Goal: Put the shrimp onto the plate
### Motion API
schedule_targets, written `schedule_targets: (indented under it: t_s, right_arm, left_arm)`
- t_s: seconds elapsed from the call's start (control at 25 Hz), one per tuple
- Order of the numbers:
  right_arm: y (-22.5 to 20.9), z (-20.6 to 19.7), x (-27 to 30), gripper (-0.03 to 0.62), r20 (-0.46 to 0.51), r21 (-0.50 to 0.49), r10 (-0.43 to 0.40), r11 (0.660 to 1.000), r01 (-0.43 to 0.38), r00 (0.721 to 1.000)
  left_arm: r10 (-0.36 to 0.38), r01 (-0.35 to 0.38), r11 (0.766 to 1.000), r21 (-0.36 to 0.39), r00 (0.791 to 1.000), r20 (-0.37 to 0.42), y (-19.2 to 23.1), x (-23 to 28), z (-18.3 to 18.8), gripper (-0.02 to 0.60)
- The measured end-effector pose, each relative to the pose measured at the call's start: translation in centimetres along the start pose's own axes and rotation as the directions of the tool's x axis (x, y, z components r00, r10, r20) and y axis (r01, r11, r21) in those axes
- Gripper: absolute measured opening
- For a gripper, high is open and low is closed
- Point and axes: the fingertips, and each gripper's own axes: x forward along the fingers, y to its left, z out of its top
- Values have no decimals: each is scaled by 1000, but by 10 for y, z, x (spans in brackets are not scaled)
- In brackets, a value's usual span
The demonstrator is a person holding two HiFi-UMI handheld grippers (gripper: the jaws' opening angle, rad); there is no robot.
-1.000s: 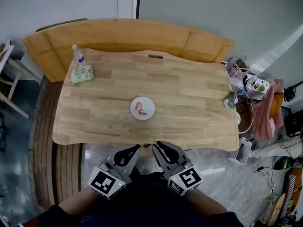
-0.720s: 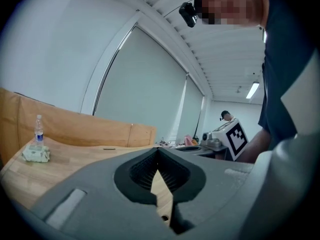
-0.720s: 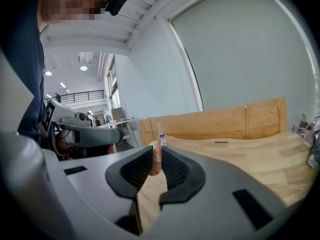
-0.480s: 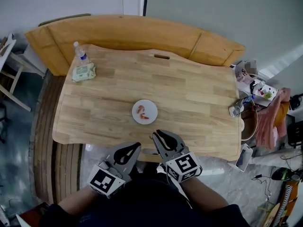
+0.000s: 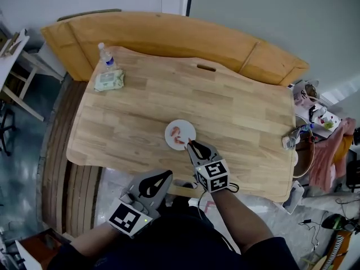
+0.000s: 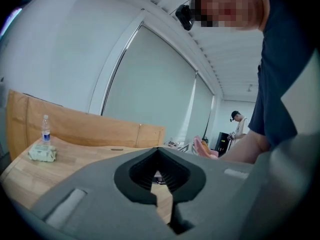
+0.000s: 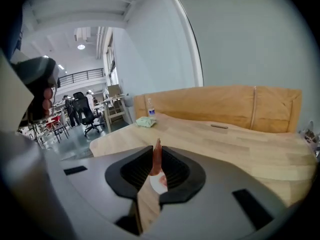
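Note:
A small white plate (image 5: 188, 127) sits on the wooden table (image 5: 242, 108) near its front edge, with pink shrimp (image 5: 176, 134) lying on it. My right gripper (image 5: 190, 144) reaches over the plate's near rim. It is shut on another shrimp (image 7: 157, 159), which stands upright between its jaws (image 7: 156, 151) in the right gripper view; the plate (image 7: 160, 184) shows just beyond them. My left gripper (image 5: 167, 175) hangs below the table's front edge, shut with nothing in it (image 6: 159, 156).
A water bottle (image 5: 105, 53) and a green wipes packet (image 5: 109, 80) stand at the table's far left corner. A curved wooden bench (image 5: 169, 34) wraps the far side. Clutter and cloth (image 5: 315, 117) crowd the right end. A chair (image 5: 22, 66) stands at left.
My right gripper has moved forward from below the table's front edge to the plate's near rim, still with the shrimp. The left gripper has stayed put.

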Motion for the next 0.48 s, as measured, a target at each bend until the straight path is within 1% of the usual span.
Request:
schedule_targets:
  t_s: [0.24, 0.36, 0.48]
  right_arm:
    - [-25, -40, 50, 61, -136, -30, -12, 1000, 8, 991]
    - [-35, -64, 74, 61, -220, -35, -13, 999, 5, 975]
    - [-45, -81, 96, 61, -286, -61, -23, 998, 6, 958]
  left_arm:
    - [28, -28, 999, -17, 999, -15, 10, 2, -4, 5]
    - [44, -45, 999, -24, 999, -27, 17, 3, -6, 5]
    - [61, -61, 998, -33, 998, -25, 24, 5, -7, 5]
